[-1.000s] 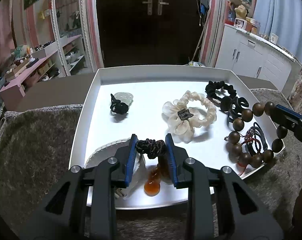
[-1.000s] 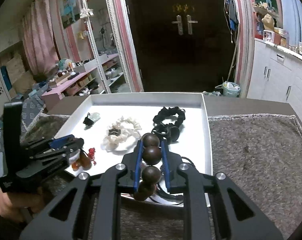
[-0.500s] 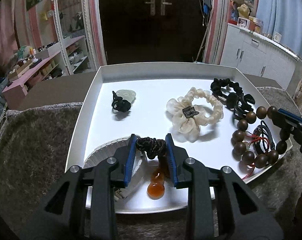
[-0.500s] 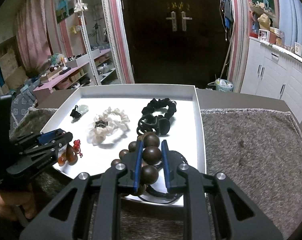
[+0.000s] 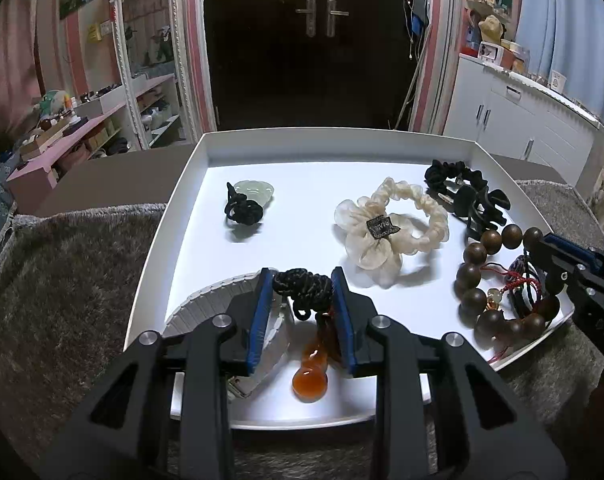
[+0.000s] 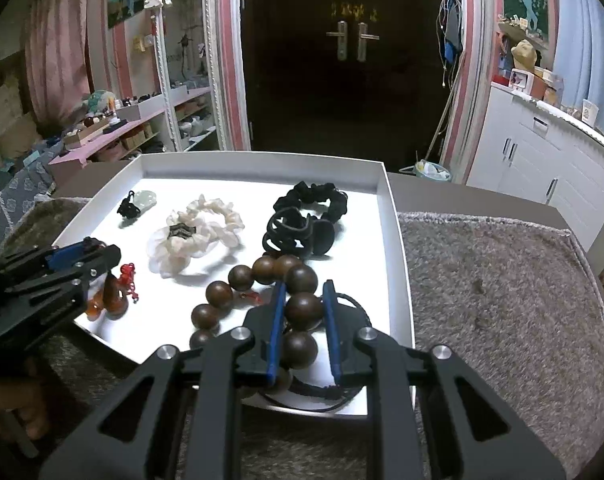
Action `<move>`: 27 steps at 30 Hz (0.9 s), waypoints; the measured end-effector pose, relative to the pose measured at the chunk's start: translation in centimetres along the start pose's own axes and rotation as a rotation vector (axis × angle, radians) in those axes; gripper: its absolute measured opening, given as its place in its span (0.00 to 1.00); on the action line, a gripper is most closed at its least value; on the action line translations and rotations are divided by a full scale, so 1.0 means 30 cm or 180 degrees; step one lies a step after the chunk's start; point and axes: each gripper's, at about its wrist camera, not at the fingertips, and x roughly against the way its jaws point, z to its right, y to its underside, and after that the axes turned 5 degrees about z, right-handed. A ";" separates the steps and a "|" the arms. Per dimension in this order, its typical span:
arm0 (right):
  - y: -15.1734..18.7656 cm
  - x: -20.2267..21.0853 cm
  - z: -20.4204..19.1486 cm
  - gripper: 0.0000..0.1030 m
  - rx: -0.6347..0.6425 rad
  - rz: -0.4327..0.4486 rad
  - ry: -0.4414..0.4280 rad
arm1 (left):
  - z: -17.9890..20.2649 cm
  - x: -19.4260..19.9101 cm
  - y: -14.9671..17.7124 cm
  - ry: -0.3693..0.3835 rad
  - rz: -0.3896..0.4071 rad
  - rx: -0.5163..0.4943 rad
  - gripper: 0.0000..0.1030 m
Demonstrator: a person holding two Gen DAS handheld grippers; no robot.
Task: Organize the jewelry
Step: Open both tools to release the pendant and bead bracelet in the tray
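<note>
Gripping a knotted cord [image 5: 302, 285], left jaws clamp; right jaws clamp wooden beads [image 6: 302, 310].

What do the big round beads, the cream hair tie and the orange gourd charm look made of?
Bead bracelet: likely wood, dark brown with a soft satin sheen and no sharp glints.
Cream hair tie: sheer gathered fabric, ruffled and matte, slightly see-through at the edges.
Gourd charm: translucent amber-orange and glossy; could be resin, glass or polished stone, it hangs from a knotted black cord.

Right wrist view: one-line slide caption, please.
Right gripper shut on wooden bead bracelet over white tray; left gripper holds amber gourd pendant.
</note>
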 end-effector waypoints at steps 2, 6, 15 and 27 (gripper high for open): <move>0.000 -0.009 -0.004 0.18 0.0010 -0.0011 0.0015 | -0.001 -0.001 0.001 -0.0007 -0.0005 -0.0002 0.29; 0.007 -0.022 -0.012 0.18 0.0020 -0.0045 0.0019 | 0.007 -0.003 0.002 -0.0018 -0.0024 -0.0057 0.34; 0.014 -0.033 -0.024 0.18 0.0024 -0.0050 0.0026 | 0.040 -0.009 0.002 -0.0060 -0.0072 -0.0233 0.52; 0.024 -0.049 -0.045 0.22 0.0061 -0.0048 0.0017 | 0.046 0.001 0.004 -0.0064 -0.0066 -0.0263 0.71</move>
